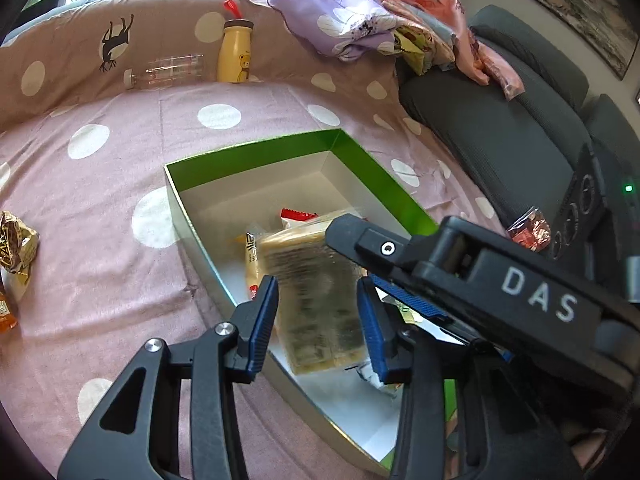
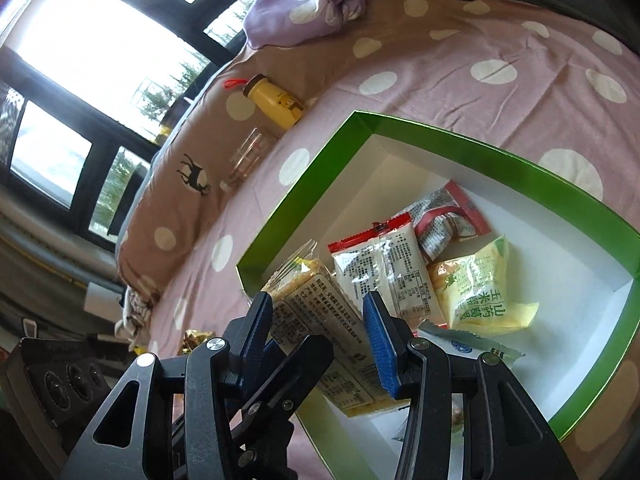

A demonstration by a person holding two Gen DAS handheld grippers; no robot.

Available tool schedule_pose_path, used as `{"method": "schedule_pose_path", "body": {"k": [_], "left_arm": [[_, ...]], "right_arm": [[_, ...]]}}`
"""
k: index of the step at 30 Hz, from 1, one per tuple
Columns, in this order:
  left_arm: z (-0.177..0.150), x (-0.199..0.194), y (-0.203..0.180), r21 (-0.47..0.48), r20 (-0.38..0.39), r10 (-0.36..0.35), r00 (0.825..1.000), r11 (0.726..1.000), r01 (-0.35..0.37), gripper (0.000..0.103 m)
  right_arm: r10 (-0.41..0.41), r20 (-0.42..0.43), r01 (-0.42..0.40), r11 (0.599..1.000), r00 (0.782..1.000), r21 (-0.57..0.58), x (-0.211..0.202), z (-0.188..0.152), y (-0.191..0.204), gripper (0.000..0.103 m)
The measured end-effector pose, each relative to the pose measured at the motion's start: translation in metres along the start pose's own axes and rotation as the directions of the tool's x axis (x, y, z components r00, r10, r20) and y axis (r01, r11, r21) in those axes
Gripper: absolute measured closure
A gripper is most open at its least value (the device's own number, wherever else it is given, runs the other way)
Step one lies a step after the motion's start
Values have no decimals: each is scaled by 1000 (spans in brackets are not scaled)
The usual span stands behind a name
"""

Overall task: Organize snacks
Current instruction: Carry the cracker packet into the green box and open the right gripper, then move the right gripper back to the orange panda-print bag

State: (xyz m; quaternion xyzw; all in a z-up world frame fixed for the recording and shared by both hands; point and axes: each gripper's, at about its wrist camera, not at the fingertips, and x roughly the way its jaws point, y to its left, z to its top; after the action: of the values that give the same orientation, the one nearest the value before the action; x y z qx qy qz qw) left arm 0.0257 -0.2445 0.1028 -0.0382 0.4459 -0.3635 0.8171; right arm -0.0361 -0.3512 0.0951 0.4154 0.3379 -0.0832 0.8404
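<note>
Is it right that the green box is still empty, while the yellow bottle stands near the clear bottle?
Not empty. The right wrist view shows the green box already holding several snack packets. The yellow bottle does stand beside the clear bottle.

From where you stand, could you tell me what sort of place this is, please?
Most likely a home living room or bedroom: a polka-dot sheet covers a soft surface, a grey sofa stands beside it, crumpled bedding is heaped behind, and a framed picture hangs on the wall.
</note>
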Motion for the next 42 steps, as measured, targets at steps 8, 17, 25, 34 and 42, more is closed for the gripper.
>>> {"method": "schedule_pose_path", "body": {"k": [8,17,25,34,42], "left_arm": [[-7,-60,42,-34,98,143,985,990,-141,37],[-24,-117,135,-244,165,439,883,886,-395,20],[-37,-142,198,-405,123,526,841,801,-442,20],[-46,-151,223,-485,113,500,858,782,-392,19],[-51,-148,240,-521,96,476,874,772,-364,17]], "right_arm": [[-27,50,30,998,998,-60,-7,-5,17,29],[-23,59,33,982,998,-184,1,-25,58,20],[-55,19,58,963,998,-264,22,-40,83,20],[-84,-31,67,928,996,-367,47,-63,117,20],[-83,-86,35,890,993,-455,67,-88,151,20]]}}
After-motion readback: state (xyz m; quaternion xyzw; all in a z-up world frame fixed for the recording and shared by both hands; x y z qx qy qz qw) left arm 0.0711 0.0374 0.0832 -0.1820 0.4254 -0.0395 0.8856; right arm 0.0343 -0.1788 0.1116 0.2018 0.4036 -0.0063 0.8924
